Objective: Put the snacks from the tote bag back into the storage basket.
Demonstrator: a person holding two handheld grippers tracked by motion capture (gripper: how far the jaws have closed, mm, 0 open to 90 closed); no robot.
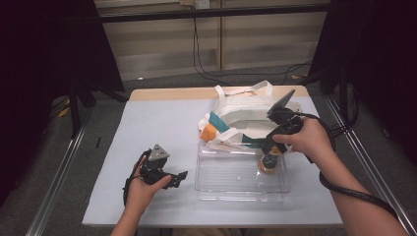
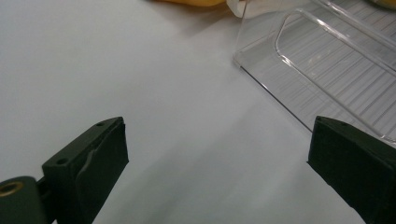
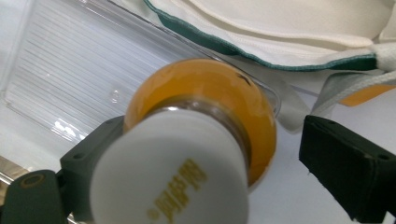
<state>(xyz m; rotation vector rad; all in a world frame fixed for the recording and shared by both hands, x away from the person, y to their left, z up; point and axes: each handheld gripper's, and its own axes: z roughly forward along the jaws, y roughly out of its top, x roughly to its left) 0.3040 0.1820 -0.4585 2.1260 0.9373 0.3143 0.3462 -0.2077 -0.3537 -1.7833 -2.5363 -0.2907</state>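
Step in hand: placement of the orange juice bottle (image 3: 201,140) into the clear plastic tray (image 1: 231,189), judged from the right gripper (image 1: 271,158) standing at the tray's right end
Bottle position: upright between the right jaws, white cap (image 3: 170,175) toward the camera, base low over the tray's right end beside the wall; contact with the tray floor cannot be told
Right jaws: apart; the left jaw touches the cap, the right jaw stands clear of the bottle
Left gripper (image 1: 169,179): rests on the grey table (image 1: 147,128) just left of the tray, jaws wide apart on nothing
Tote bag (image 1: 246,118): white with green trim, lies behind the tray, its edge over the far rim
Procedure: confirm that the base sits flat on the ribbed tray floor (image 3: 70,65) before withdrawal; lift the gripper straight up so neither jaw drags the cap
Hazard: a sideways pull tips the tall bottle against the tray wall or the bag strap (image 3: 341,88)
Support: bring the left gripper to the tray's near left corner (image 2: 240,60) if the tray slides
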